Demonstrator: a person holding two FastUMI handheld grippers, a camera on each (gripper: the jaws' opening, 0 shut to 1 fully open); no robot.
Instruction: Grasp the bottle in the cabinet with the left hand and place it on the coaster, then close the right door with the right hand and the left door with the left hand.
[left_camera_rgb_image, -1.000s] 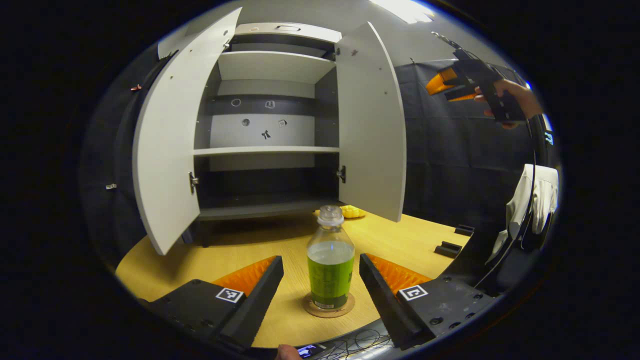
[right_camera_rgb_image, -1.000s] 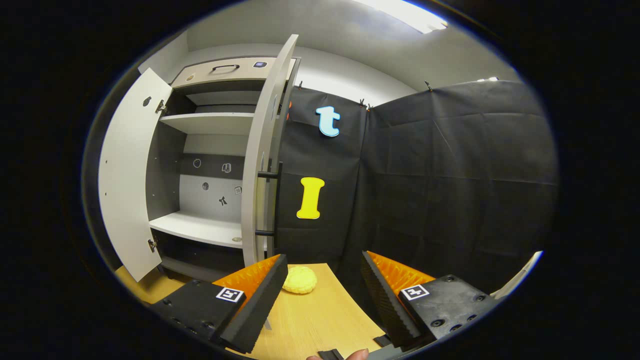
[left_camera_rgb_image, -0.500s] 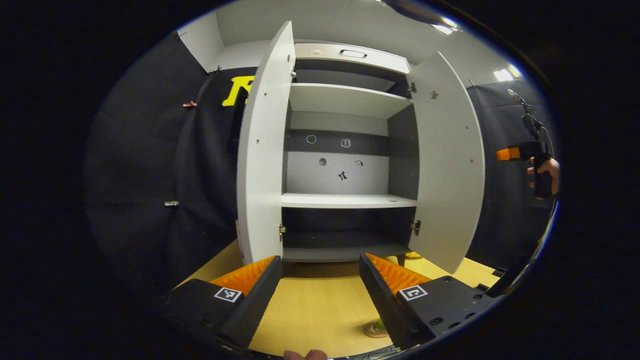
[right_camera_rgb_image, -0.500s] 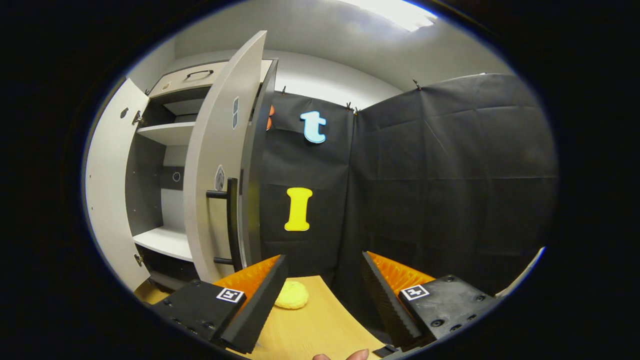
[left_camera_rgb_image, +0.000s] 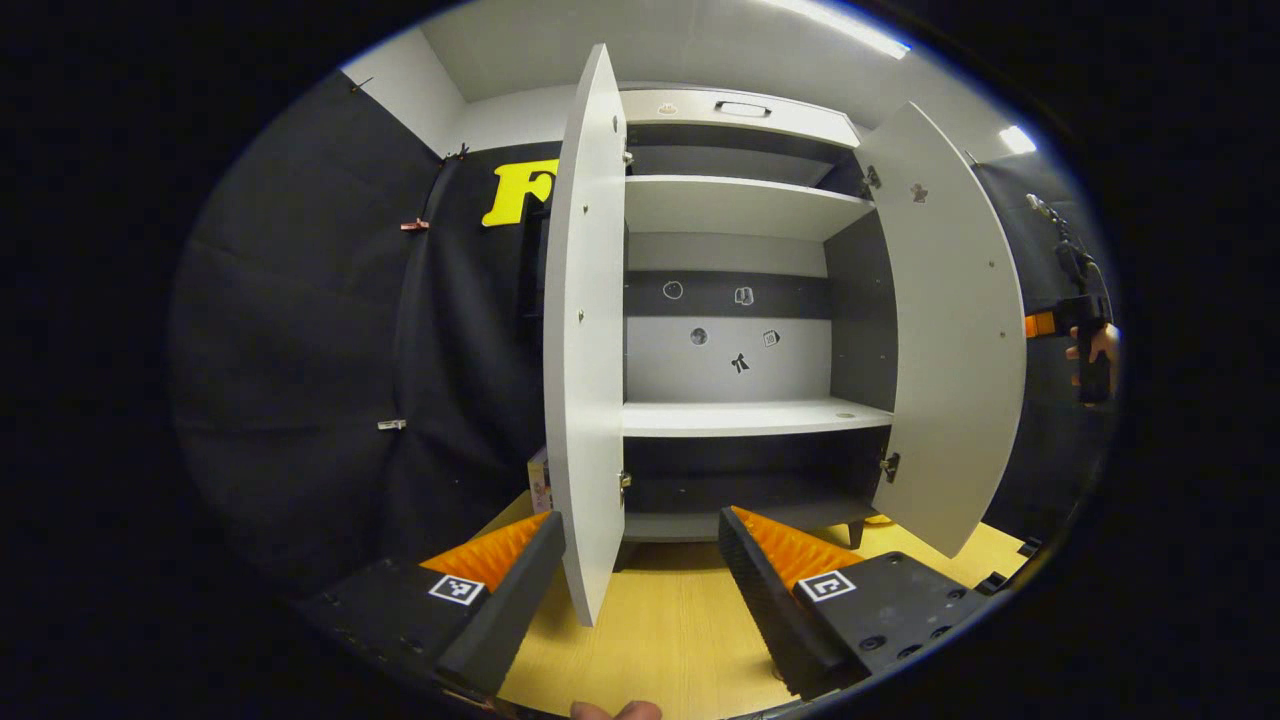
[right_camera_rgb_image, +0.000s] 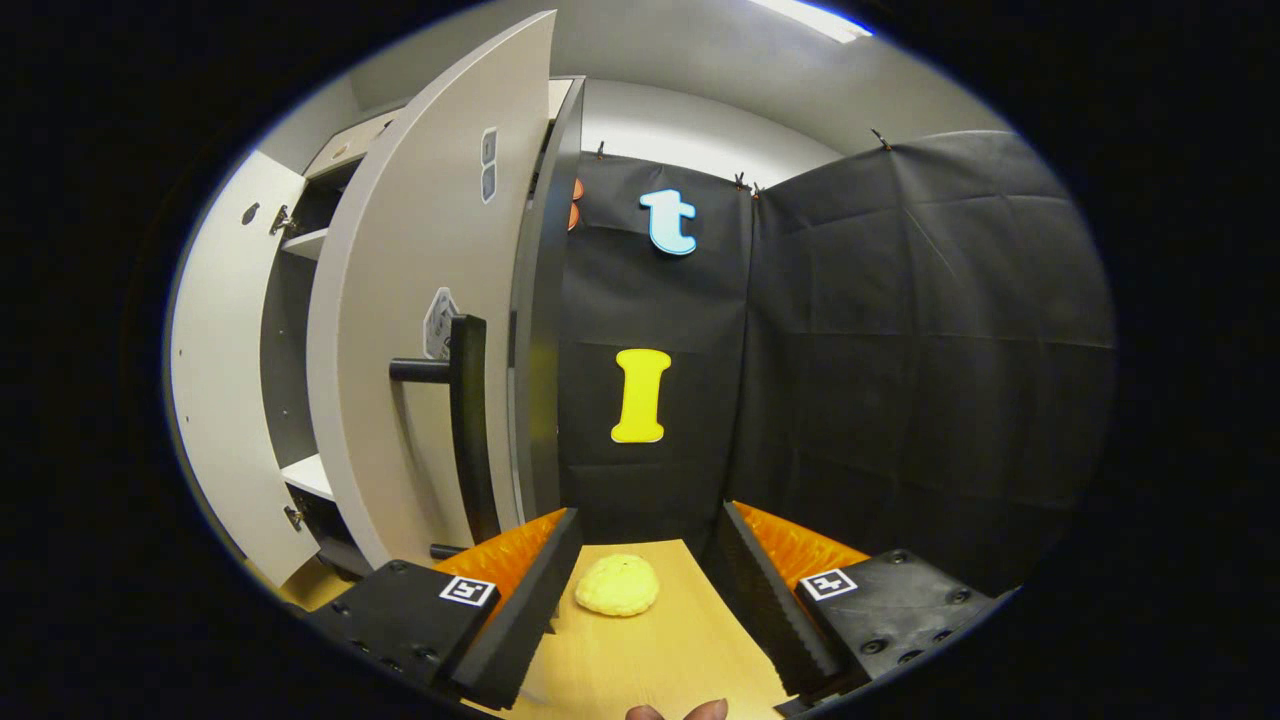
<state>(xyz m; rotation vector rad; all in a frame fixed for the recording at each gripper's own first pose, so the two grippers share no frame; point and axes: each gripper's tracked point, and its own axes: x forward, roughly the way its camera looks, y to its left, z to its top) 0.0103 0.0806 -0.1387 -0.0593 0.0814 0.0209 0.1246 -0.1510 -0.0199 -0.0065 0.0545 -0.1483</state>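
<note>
Right gripper gapes beside the pale right door's black handle.

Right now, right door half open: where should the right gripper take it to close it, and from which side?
Probably the handle: a vertical bar standing off the right door outer face on short posts, so there is a gap behind it. Bring the right gripper, jaws open, in from the door's outer side, one finger on each side of the bar. A flat push on that face may also do.
</note>
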